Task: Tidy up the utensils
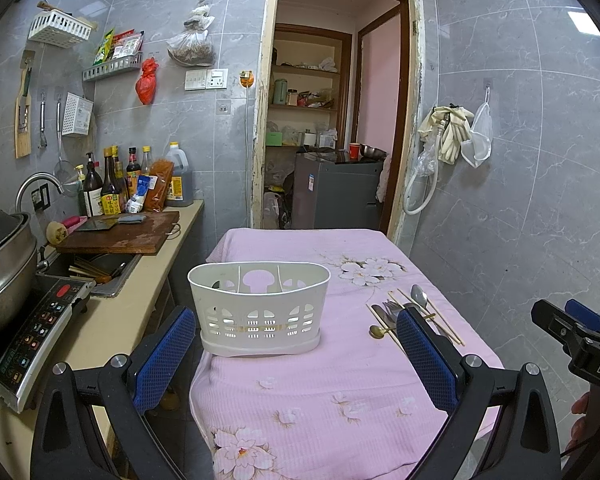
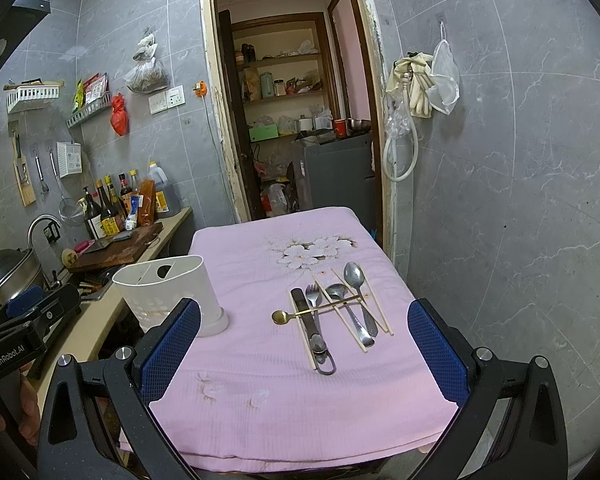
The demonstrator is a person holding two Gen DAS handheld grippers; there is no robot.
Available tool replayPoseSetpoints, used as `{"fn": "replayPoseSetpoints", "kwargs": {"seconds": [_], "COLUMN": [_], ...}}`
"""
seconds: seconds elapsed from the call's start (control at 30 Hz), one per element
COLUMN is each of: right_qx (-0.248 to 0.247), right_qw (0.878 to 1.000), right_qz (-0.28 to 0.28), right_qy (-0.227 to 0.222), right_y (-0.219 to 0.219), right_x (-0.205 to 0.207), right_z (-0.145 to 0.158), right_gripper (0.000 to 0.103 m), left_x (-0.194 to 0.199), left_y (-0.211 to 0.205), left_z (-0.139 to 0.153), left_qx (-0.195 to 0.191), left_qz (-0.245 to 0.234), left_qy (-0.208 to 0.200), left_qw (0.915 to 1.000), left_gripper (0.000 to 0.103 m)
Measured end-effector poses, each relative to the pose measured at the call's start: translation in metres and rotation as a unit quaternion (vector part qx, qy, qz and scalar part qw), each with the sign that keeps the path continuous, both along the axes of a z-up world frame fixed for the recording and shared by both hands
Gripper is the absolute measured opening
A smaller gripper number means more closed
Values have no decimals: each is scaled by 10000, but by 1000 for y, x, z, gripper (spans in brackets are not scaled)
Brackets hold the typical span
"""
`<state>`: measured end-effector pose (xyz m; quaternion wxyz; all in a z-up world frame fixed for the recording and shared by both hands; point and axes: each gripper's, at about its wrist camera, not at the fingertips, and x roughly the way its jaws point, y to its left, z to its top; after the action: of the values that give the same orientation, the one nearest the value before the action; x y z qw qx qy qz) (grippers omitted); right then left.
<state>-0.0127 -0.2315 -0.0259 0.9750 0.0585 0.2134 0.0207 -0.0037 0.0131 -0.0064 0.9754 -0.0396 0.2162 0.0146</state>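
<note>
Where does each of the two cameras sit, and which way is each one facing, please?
Left wrist: on the left gripper, jaws open, facing the white slotted plastic caddy on the pink flowered tablecloth; its blue-padded fingers show, the right gripper at the edge.
Right wrist: on the right gripper, jaws open, facing the metal cutlery and wooden chopsticks; the left gripper and a hand show.
Shared: caddy, cutlery, cloth and the doorway beyond.

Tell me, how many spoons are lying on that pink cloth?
3: a small gold spoon lying crosswise at the pile's left, a steel spoon mid-pile, another steel spoon at the right. Overlaps might hide more.
</note>
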Motion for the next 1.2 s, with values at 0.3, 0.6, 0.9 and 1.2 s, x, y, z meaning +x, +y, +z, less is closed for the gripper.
{"fn": "replayPoseSetpoints", "kwargs": {"seconds": [0.3, 0.6, 0.9, 1.2], "right_qx": [2, 5, 8, 14], "right_qw": [10000, 10000, 10000, 10000], "right_qz": [-1, 2, 2, 3], "right_qy": [7, 18, 24, 36], "right_y": [0, 0, 0, 0], "right_x": [0, 0, 0, 0], "right_z": [0, 0, 0, -1], "right_gripper": [102, 102, 102, 102], "left_x": [0, 0, 0, 1], "left_y": [0, -1, -1, -1], "left_z": [0, 0, 0, 1], "left_qx": [-1, -2, -1, -1], "left_qz": [1, 5, 8, 10], "left_qy": [0, 2, 5, 8], "left_qw": [10000, 10000, 10000, 10000], "left_gripper": [101, 101, 101, 101]}}
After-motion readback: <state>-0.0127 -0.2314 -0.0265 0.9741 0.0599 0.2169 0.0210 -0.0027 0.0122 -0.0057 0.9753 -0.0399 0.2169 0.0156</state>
